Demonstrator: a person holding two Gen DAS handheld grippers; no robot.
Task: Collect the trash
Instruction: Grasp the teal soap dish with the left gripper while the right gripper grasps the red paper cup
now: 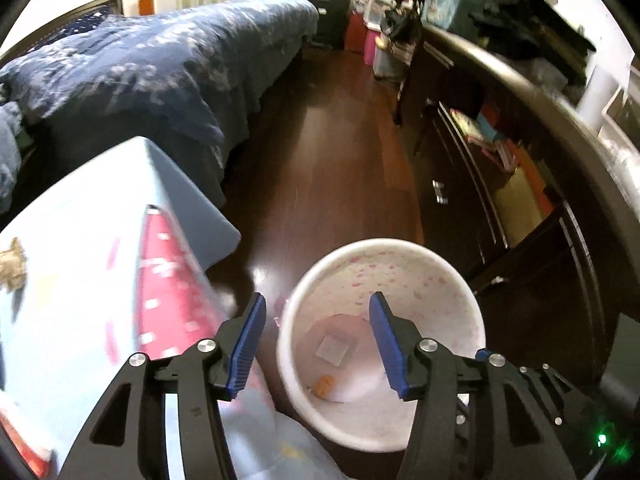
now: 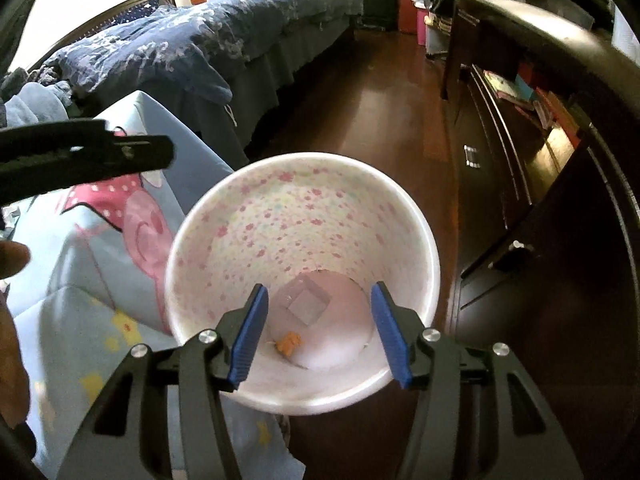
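Note:
A white trash bin with pink flower print [image 1: 452, 280] [image 2: 304, 208] stands on the dark wood floor beside a low table. A small orange scrap [image 1: 324, 385] [image 2: 289, 343] and a clear square piece [image 1: 335, 347] [image 2: 309, 303] lie on its bottom. My left gripper [image 1: 318, 346] is open and empty above the bin's left rim. My right gripper [image 2: 318, 334] is open and empty right over the bin's mouth. A crumpled tan scrap [image 1: 12, 266] lies on the table at far left. The left gripper's black arm [image 2: 80, 156] shows at the right view's left.
The table has a light blue cloth with a pink cartoon print [image 1: 100, 240] [image 2: 100, 248]. A bed with a blue quilt [image 1: 140, 68] [image 2: 200, 40] stands behind it. A dark dresser [image 1: 500, 184] [image 2: 540, 160] lines the right side. The wood floor [image 1: 340, 140] runs between them.

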